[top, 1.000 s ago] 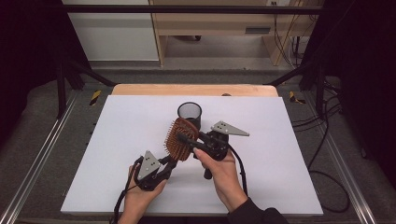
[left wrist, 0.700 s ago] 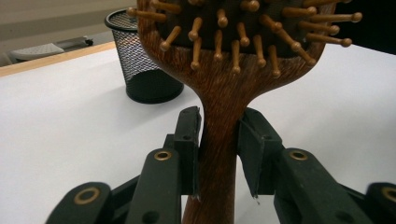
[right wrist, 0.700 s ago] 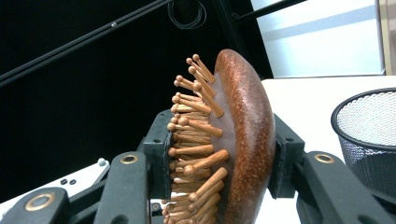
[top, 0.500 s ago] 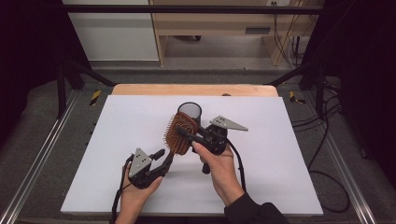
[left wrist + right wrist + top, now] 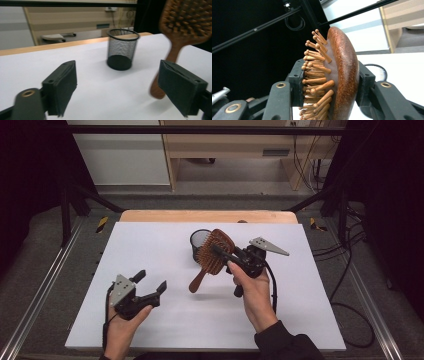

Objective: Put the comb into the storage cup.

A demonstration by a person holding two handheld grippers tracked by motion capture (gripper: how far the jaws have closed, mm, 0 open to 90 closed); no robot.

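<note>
We hold the wooden hairbrush (image 5: 216, 251) in the right gripper (image 5: 231, 259), jaws clamped across the paddle head: one pad against the pins, the other against the smooth back. The brush is lifted clear of the white table (image 5: 150, 245), head up and handle slanting down toward us, just in front of the black mesh cup (image 5: 199, 240). The left gripper (image 5: 148, 287) sits low over the near left of the table, jaws apart, nothing between them, well apart from the brush.

Handling, as we judge it: the brush is rigid wood and light for its length. The back is glossy and curved, so a pad there may slip. The pins sit in a soft cushion that gives under pressure, so a grip across the head can rock. The handle is the firmer place to take hold, at its narrow neck.

Limits of view:
- In the right gripper view the head (image 5: 337, 75) covers most of the cup rim, and the handle is cut off below
- In the left gripper view the brush is blurred and its head is cut off at the top edge
- From above, the brush head overlaps the cup, so we cannot tell whether they touch
</note>
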